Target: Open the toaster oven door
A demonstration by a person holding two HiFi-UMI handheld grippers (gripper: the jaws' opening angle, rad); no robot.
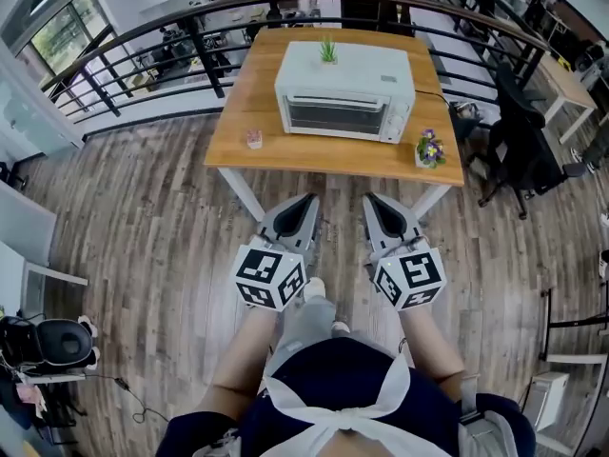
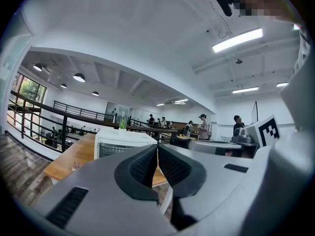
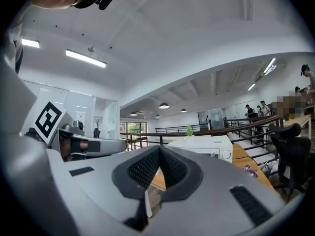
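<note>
While the toaster oven sits shut on the table, well ahead of us, our left gripper and right gripper are closed on nothing; we should step in, part one's jaws, and catch the door's top squarely.

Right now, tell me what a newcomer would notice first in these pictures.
The white toaster oven sits in the middle of the table, door shut, with a small plant on top. The left gripper and right gripper hang side by side short of the table, both shut and empty. A flower pot stands at the table's front right corner.
</note>
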